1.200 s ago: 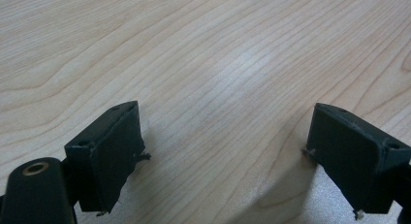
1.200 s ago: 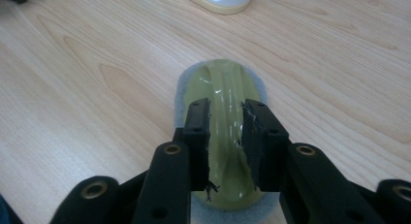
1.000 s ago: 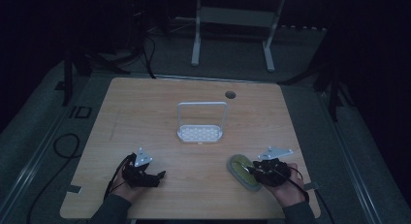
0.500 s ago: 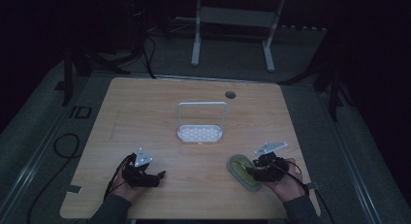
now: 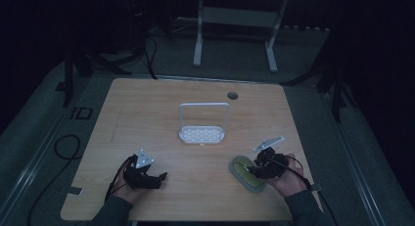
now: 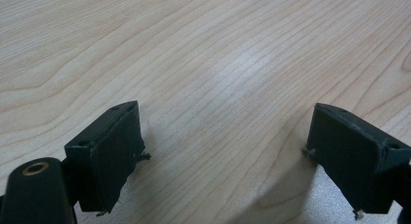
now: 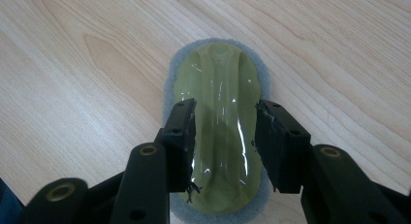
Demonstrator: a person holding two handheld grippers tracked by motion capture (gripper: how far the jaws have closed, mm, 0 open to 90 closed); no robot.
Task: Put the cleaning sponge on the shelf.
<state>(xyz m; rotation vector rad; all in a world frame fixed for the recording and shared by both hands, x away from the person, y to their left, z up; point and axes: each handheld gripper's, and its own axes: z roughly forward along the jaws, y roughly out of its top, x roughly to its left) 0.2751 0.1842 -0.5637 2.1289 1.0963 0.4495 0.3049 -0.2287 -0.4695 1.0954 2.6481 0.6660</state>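
Observation:
A scrubber (image 7: pixel 218 78) lies flat on the wooden table (image 5: pixel 147 113) near its front right; it has a glossy olive-green plastic grip on a grey pad. In the high view the scrubber (image 5: pixel 244 172) sits just left of the person's right hand. My right gripper (image 7: pixel 225 112) points down at it, one jaw pressed on each side of the raised ridge. In the high view the right gripper (image 5: pixel 257 168) sits over the scrubber's right end. My left gripper (image 6: pixel 223 132) is open wide over bare wood. The left gripper (image 5: pixel 157 179) rests at the front left.
A small white perforated tray with a tall wire hoop (image 5: pixel 203 134) stands in the middle of the table. A round cable hole (image 5: pixel 232 95) lies behind it. Dark floor and a white frame stand beyond the far edge.
The right gripper has tipped forward over the scrubber, and its grey plate has risen. The scrubber and the left gripper have not moved.

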